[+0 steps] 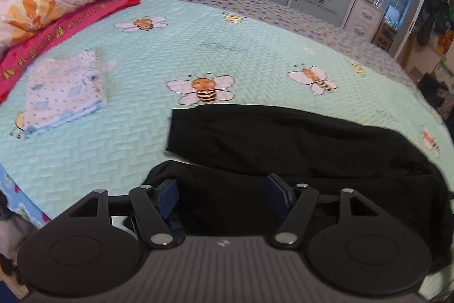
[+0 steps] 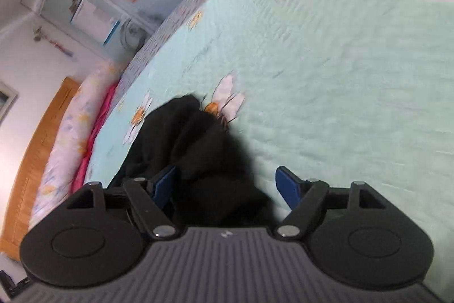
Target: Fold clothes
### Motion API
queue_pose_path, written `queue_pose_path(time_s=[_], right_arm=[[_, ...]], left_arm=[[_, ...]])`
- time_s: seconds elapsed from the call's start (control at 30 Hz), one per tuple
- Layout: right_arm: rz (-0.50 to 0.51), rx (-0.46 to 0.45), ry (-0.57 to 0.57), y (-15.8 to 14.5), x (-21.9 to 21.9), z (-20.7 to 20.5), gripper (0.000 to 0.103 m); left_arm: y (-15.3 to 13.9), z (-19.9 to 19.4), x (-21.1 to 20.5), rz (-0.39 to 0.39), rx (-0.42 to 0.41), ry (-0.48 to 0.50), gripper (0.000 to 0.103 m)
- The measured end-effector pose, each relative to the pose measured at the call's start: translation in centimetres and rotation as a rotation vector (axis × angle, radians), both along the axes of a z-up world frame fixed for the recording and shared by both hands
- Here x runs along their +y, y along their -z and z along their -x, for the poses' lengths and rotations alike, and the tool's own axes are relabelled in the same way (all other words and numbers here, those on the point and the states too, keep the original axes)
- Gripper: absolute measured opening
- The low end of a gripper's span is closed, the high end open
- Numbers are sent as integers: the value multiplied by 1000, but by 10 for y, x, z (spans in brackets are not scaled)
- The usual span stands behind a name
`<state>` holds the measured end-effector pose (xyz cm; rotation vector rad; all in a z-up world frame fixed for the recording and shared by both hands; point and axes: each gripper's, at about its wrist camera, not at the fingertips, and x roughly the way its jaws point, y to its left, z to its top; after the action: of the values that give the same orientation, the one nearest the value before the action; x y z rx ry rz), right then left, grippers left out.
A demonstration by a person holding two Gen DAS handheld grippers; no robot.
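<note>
Both grippers spread wide over black garment — perhaps trousers — on bee quilt.

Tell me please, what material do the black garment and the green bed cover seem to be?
Black garment: soft matte knit, maybe fleece; it shows no shine and drapes in thick folds. Green bed cover: quilted fabric, probably cotton; it has stitched herringbone ridges and printed bees.

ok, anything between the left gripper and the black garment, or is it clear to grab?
Nothing visible in the way. The left gripper is open, with the black garment directly between and ahead of its fingers. The folded white patterned cloth lies well off to the side on the green bee quilt, clear of the path.
</note>
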<state>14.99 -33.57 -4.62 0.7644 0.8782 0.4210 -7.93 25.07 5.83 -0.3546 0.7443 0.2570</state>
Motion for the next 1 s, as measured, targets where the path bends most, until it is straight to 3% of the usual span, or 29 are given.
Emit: queue_pose_path(time_s=[0.07,0.13,0.23,0.33,0.47,0.77,0.9,0.97,1.0], right_arm=[[41,-11,-24,3,15,-10,68],[122,-57,-75,-6,33,-13,24],[340,-205,-89,-41,63,6,14],[551,-390,7,-88,75,30,11],[910,-552,303,-126,56,35,12],[752,-374,597,-106,-15,47,17],[665,-288,717,-97,-46,53,42],[621,-244,776,-92,-62,56,46],[590,-249,738,-88,-53,57,46]], left_arm=[[2,-3,-4,28,-4,3,69],[4,-7,-11,26,1,12,69],[8,-12,-23,0,14,34,69],[12,-18,-29,10,17,52,69],[21,-25,-31,49,33,59,69],[35,-30,-32,122,42,111,69],[29,-23,-26,138,29,110,69],[25,-16,-20,148,25,96,69],[22,-11,-17,158,16,97,69]])
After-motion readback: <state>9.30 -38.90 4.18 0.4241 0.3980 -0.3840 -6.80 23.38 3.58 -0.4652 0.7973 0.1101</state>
